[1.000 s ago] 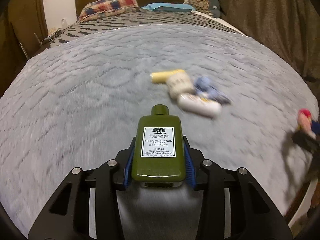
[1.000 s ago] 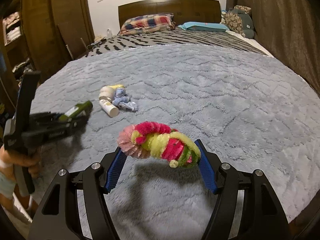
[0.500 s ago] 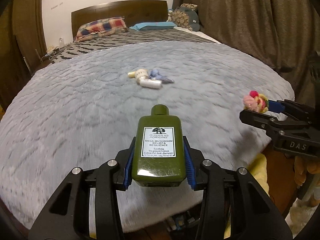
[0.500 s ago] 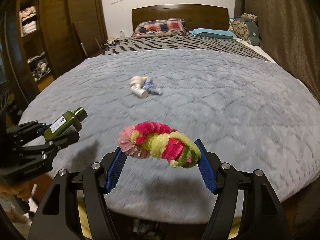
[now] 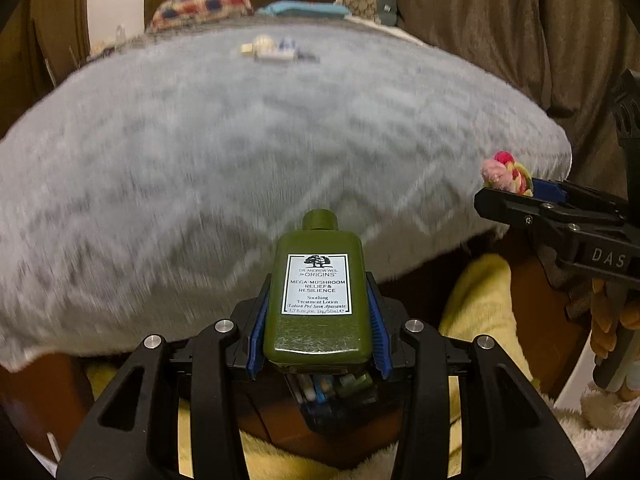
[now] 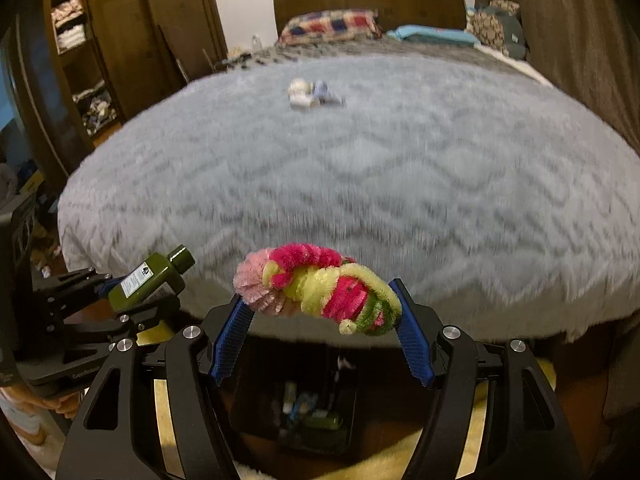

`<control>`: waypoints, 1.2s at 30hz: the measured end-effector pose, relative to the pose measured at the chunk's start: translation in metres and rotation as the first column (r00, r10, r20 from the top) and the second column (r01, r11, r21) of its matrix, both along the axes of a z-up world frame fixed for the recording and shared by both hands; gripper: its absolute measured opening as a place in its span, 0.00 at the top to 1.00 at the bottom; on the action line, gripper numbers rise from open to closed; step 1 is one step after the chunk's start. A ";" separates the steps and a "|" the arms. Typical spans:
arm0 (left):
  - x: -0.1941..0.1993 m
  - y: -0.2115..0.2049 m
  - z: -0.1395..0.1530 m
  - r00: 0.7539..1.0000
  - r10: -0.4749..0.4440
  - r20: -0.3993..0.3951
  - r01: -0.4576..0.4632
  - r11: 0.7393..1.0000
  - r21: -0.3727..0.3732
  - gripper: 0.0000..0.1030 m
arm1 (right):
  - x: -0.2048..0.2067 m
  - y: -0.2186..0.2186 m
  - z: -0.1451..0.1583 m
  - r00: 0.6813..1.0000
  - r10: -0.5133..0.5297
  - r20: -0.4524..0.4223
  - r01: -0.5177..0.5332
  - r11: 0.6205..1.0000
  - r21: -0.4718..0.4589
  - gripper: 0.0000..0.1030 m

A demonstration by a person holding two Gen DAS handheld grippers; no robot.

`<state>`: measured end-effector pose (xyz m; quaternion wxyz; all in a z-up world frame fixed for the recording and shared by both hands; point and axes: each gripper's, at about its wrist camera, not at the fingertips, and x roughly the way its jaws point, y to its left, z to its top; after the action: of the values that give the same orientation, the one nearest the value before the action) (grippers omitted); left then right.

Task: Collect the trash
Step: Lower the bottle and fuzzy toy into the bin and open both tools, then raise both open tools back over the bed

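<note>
Our left claw point(image 5: 318, 320) is clamped on a green lotion bottle point(image 5: 318, 292), its blue pads point(image 5: 256, 332) pressing both flat sides; the bottle lies along the fingers with its cap pointing forward and its white label facing up. Our right claw point(image 6: 320, 320) grips a bundle of fuzzy pipe cleaners point(image 6: 316, 290), pink, yellow and green twisted together, squeezed lengthwise between its blue pads point(image 6: 412, 344).

Both claws hang in the air just off the foot edge of the bed point(image 6: 360, 184), not over it. The grey blanket point(image 5: 224, 152) with its zigzag texture covers the bed and drops over that near edge. Directly below our claws, on the floor close to the foot of the bed, sits a black bin point(image 6: 296, 412) with an open top; a few small items show inside it, too blurred to name. In the left view the bin point(image 5: 340, 400) shows just under the bottle. A pale yellow rug point(image 5: 480, 308) lies around the bin.

Out on the bed, well away from the foot edge and toward the headboard side, a small cluster of leftover items point(image 6: 312, 94) rests on the blanket: something whitish and something bluish, touching one another, with motion blur hiding the details. At the head of the bed we see a plaid pillow point(image 6: 328, 26) against the wooden headboard point(image 6: 368, 2), with a brown curtain point(image 6: 580, 40) along the bed's right edge.
</note>
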<state>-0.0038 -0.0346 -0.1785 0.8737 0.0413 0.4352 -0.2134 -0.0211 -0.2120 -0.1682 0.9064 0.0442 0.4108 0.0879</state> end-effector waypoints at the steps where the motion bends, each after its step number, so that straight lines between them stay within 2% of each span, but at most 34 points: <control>1: -0.003 0.001 -0.008 1.000 0.003 -0.021 -0.003 1.000 0.001 0.62 | -0.001 0.001 -0.010 1.000 0.000 -0.024 0.000 1.000 -0.004 0.34; 9: -0.008 -0.002 -0.071 0.988 0.005 -0.153 0.003 0.999 0.051 0.62 | 0.003 0.010 -0.077 0.982 -0.003 -0.189 -0.001 1.000 -0.022 0.34; 16: -0.005 -0.010 -0.114 0.966 -0.006 -0.258 0.025 0.997 0.070 0.62 | 0.006 0.016 -0.121 0.952 -0.002 -0.305 -0.004 1.000 -0.019 0.33; 19: -0.002 -0.013 -0.128 0.955 -0.012 -0.297 0.033 0.997 0.068 0.62 | 0.008 0.019 -0.130 0.943 0.000 -0.333 -0.002 1.000 -0.006 0.33; 25: -0.003 -0.013 -0.140 0.943 -0.027 -0.332 0.048 0.997 0.052 0.61 | 0.012 0.021 -0.136 0.934 0.012 -0.357 0.001 0.999 0.036 0.29; 30: -0.005 -0.010 -0.140 0.945 -0.014 -0.327 0.034 0.998 0.053 0.45 | 0.019 0.010 -0.129 0.938 0.000 -0.346 0.020 0.998 0.054 0.17; 36: -0.004 0.010 -0.109 0.965 0.020 -0.262 -0.003 0.998 0.066 0.30 | 0.018 -0.012 -0.100 0.958 -0.057 -0.279 0.070 0.997 0.037 0.09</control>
<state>-0.0074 -0.0251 -0.2873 0.8077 0.0383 0.5541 -0.1978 -0.0031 -0.2242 -0.2679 0.8409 0.0904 0.5301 0.0611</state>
